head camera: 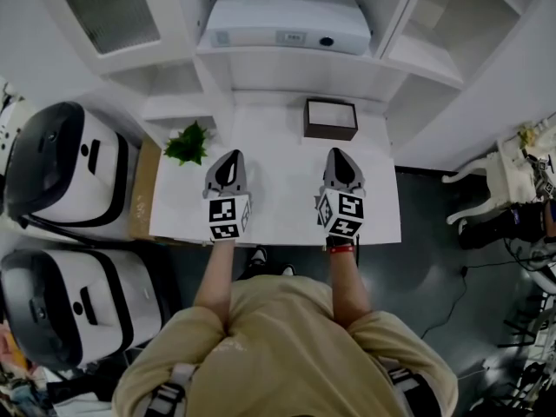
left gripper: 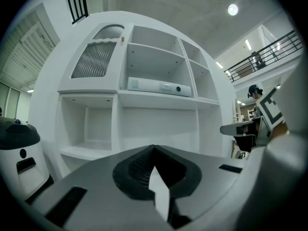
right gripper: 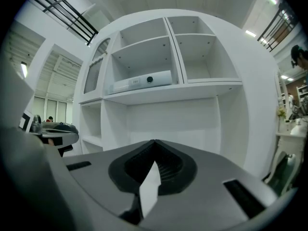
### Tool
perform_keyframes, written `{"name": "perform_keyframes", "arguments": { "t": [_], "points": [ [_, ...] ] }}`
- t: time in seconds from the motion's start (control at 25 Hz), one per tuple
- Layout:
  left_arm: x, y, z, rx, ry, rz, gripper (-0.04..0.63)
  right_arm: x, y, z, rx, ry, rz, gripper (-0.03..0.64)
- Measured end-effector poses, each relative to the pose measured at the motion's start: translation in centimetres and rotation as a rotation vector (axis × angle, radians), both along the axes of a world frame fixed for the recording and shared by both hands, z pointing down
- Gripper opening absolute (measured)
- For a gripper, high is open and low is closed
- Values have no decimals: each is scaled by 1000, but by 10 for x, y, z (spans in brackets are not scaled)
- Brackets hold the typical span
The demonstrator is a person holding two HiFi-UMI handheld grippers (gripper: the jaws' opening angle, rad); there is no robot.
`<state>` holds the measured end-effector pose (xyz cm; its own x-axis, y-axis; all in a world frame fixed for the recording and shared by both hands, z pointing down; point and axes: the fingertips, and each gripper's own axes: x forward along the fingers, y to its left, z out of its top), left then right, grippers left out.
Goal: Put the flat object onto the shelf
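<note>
1. Far left, on the floor beside the table: two white-and-black machines, one farther [head camera: 65, 168] and one nearer [head camera: 69, 298]. What kind of machine they are is not clear from the head view.
2. White table [head camera: 278, 220] stands in front of the white shelf unit [head camera: 287, 66]. A small green plant [head camera: 188, 142] sits on the table's far left corner.
3. Left gripper [head camera: 232, 155] is held over the table's left half, near the plant and pointing at the shelf unit. Its marker cube [head camera: 228, 218] is at the near end. In the left gripper view the jaws meet at the tips [left gripper: 154, 147], fully closed with nothing between them.
4. The flat object [head camera: 287, 24], a low white case with a small dark round spot on its front, lies flat on the shelf unit's middle board. It is well beyond both grippers and touched by neither. The left gripper view shows it in the central compartment [left gripper: 159, 86], and so does the right gripper view [right gripper: 142, 82].
5. A brown box [head camera: 330, 118] stands on the table's far edge, right of centre and just beyond the right gripper.
6. Right gripper [head camera: 337, 153] is level with the left gripper and apart from it, over the table's right half. Its marker cube [head camera: 340, 214] is at the near end. Its own view shows the jaws pressed together [right gripper: 155, 141] and empty.
7. Right of the table: dark floor with a white furniture leg [head camera: 473, 176] and cables [head camera: 521, 250].
</note>
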<state>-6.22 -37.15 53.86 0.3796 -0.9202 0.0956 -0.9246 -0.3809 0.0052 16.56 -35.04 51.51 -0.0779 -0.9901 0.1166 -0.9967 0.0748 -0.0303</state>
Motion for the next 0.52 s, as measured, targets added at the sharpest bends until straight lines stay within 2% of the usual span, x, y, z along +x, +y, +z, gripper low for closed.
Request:
{"name": "perform_keyframes", "arguments": {
  "t": [0.32,0.52],
  "points": [
    [3,-14,4,-22,6,19,20,-7,-15,6,-14,1,-25,23],
    [13,-33,53,-144,-31,82,20,-9,-48,48,-106,-98,-107,21]
  ]
}}
